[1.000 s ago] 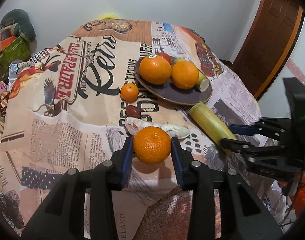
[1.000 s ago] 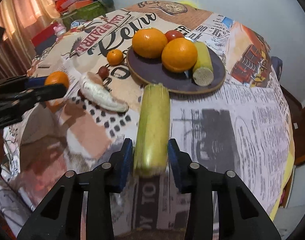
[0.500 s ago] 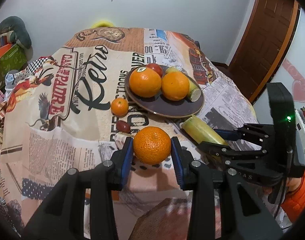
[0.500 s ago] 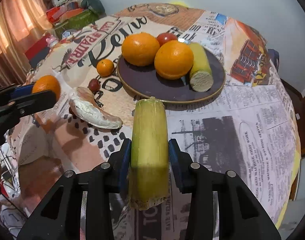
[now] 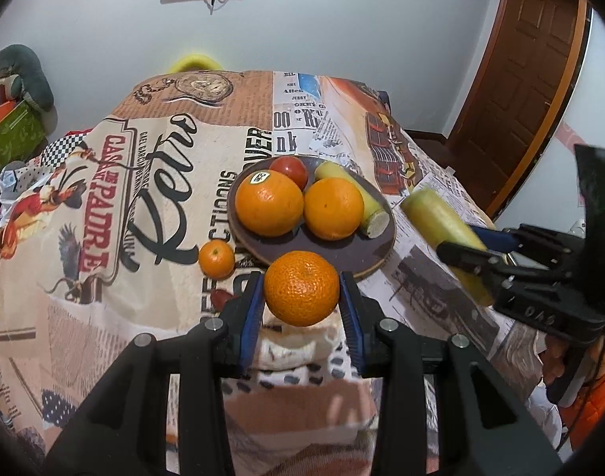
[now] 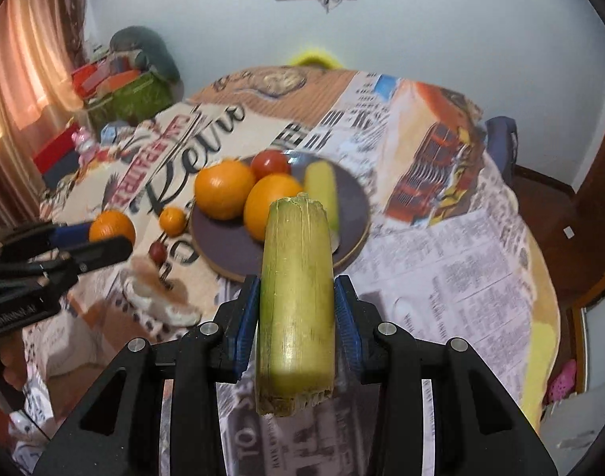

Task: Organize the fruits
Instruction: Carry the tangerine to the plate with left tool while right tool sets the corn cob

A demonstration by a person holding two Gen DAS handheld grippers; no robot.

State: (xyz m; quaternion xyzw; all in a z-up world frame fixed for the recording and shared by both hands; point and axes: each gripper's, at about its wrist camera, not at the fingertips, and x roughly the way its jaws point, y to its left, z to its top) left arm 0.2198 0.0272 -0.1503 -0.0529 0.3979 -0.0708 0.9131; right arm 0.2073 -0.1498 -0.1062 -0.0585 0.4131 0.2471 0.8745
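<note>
Fruits, left wrist view: round dimpled orange mandarin (image 5: pixel 301 288) clamped between blue pads of left gripper (image 5: pixel 301 309), held above the newsprint-pattern tablecloth (image 5: pixel 143 182), just at 6 o'clock of the dark round plate (image 5: pixel 326 248). Plate holds two smooth big oranges (image 5: pixel 270 203), a red tomato (image 5: pixel 289 169), a pale cut cane stick (image 5: pixel 365 206). Small tangerine (image 5: pixel 216 258) at the plate's 9 o'clock.

Right wrist view: right gripper (image 6: pixel 295 319) clenched on a fibrous yellow-green sugarcane cylinder (image 6: pixel 295 309), airborne, plate at 12 o'clock beyond it. Small dark-red fruit (image 6: pixel 157 252) at the plate's 8 o'clock.
</note>
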